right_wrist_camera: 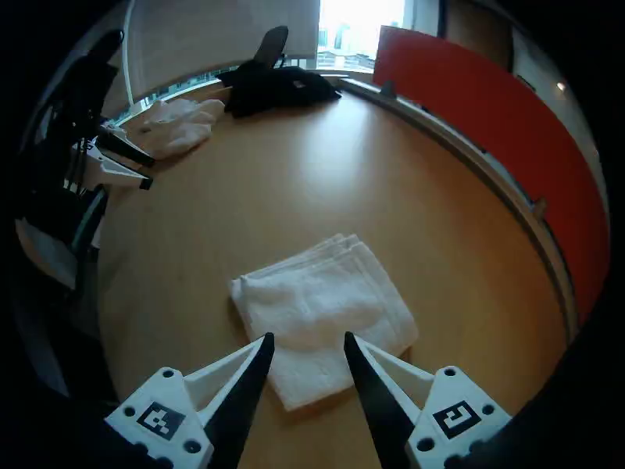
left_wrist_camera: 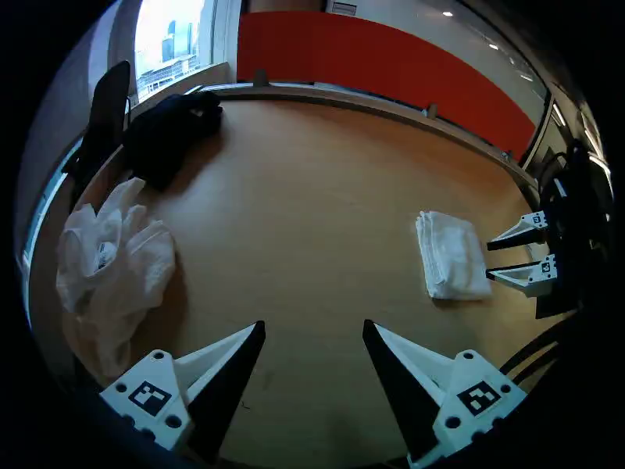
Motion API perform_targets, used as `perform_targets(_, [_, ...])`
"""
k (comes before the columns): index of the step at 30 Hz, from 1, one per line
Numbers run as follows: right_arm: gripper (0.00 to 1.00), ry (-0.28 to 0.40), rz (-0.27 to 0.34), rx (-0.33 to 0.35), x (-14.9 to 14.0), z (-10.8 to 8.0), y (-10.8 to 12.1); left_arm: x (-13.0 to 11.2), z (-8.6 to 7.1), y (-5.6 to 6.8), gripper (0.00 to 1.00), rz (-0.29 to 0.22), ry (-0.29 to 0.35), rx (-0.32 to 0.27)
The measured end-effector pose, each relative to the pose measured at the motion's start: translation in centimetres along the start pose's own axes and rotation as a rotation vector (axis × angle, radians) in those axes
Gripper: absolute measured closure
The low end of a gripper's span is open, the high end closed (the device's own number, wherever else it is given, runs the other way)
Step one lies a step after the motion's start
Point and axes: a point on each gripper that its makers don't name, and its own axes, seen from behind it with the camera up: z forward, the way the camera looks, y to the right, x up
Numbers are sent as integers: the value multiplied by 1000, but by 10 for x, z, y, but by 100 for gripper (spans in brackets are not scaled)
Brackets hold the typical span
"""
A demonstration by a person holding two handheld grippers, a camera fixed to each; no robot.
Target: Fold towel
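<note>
In the left gripper view, a wide bare stretch of the wooden table (left_wrist_camera: pixel 312 203) is left open in the middle, and it can be crossed freely. On the right of it, room is taken up by a folded towel (left_wrist_camera: pixel 451 255), with the right gripper (left_wrist_camera: pixel 489 259) just beside it. On the left, a heap of white cloths (left_wrist_camera: pixel 113 266) is piled near the edge. Behind that heap a black bundle (left_wrist_camera: pixel 168 133) is laid. The far side is closed off by a red wall (left_wrist_camera: pixel 391 62).

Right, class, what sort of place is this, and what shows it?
Probably an office meeting room: a big light-brown wooden table, a long red wall panel behind it, and a window onto city towers.
</note>
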Motion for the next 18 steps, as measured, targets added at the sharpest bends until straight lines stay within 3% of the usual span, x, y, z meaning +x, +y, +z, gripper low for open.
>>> perform_targets(9, [31,-38,57,-16,-37,-4,-2,1,2,5,7,2,-3,-4])
perform_targets(18, [31,-66,70,-20,-59,-2,-8,2,3,8,7,10,-4,-7])
